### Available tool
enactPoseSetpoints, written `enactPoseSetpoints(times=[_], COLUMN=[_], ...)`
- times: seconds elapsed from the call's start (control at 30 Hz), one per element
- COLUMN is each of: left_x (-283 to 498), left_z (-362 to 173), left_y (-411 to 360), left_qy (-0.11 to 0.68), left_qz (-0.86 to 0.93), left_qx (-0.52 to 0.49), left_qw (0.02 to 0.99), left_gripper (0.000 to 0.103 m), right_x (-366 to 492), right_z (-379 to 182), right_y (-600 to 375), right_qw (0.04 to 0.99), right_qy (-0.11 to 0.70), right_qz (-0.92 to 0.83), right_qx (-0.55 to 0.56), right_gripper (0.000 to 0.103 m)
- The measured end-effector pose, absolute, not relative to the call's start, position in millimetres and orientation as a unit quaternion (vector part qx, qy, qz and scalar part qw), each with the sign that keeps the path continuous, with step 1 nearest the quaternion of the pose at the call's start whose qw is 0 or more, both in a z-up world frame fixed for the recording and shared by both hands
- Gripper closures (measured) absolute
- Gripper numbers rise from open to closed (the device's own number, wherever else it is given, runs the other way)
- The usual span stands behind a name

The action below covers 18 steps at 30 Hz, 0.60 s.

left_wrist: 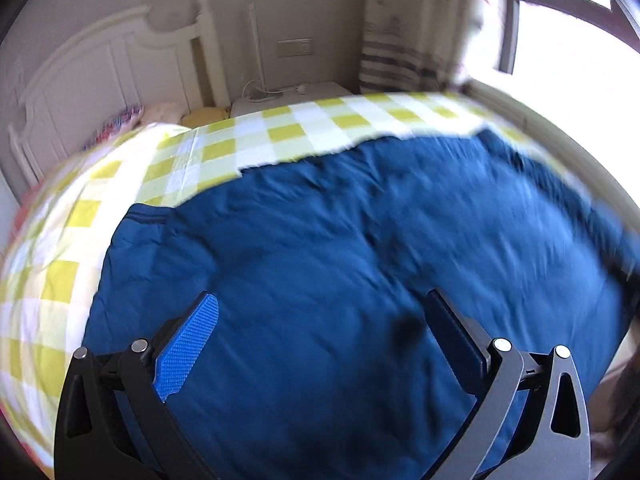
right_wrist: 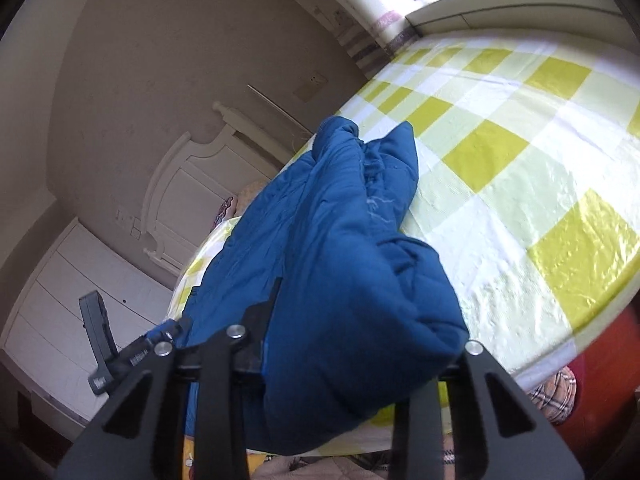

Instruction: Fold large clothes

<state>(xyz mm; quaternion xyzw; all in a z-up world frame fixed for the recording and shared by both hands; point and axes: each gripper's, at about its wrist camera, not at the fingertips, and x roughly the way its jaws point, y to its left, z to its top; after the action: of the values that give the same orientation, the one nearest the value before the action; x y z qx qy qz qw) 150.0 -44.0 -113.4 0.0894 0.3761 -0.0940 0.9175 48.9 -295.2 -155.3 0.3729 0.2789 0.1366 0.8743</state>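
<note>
A large dark blue padded garment [left_wrist: 340, 248] lies spread on a bed with a yellow-and-white checked sheet [left_wrist: 248, 140]. My left gripper [left_wrist: 320, 312] is open and empty, hovering just above the garment. In the right wrist view the same blue garment [right_wrist: 340, 248] is bunched and lifted over the checked sheet [right_wrist: 520, 184]. My right gripper [right_wrist: 352, 344] is mostly buried in the fabric; its jaws hold a thick fold of the garment. The other gripper [right_wrist: 120, 356] shows at the lower left of that view.
A white headboard [left_wrist: 92, 68] and pillows [left_wrist: 120, 120] stand at the bed's far left. A white bedside table [left_wrist: 288, 96] with a cable sits in the corner. A striped curtain [left_wrist: 396, 60] and bright window [left_wrist: 568, 32] are at the right. White drawers [right_wrist: 60, 300] stand beside the bed.
</note>
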Motion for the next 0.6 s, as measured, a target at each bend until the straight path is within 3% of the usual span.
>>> enactPoseSetpoints(times=[0.13, 0.27, 0.47, 0.6], left_x=[114.0, 89.6, 50.8, 18.9], left_z=[-138.0, -123.2, -98.8, -52.4], left_y=[-48.9, -6.5, 95.8, 196.1], left_qy=[0.333, 0.341, 0.307, 0.230], left_qz=[-0.076, -0.104, -0.074, 0.033], left_qx=[0.127, 0.078, 0.010, -0.081], left_qw=[0.931, 0.931, 0.949, 0.969], left_gripper=[0.004, 0.004, 0.004, 0.004], right_x=[45.7, 43.3, 49.5, 52.0], right_z=[-129.8, -77.7, 17.2, 16.6], right_y=[-288.3, -256.2, -113.0, 41.4], right_qw=[0.893, 0.925, 0.964, 0.939], right_qy=[0.255, 0.209, 0.140, 0.136], right_qz=[0.149, 0.160, 0.222, 0.271], right_qx=[0.339, 0.273, 0.048, -0.162], right_gripper=[0.072, 0.073, 0.073, 0.073])
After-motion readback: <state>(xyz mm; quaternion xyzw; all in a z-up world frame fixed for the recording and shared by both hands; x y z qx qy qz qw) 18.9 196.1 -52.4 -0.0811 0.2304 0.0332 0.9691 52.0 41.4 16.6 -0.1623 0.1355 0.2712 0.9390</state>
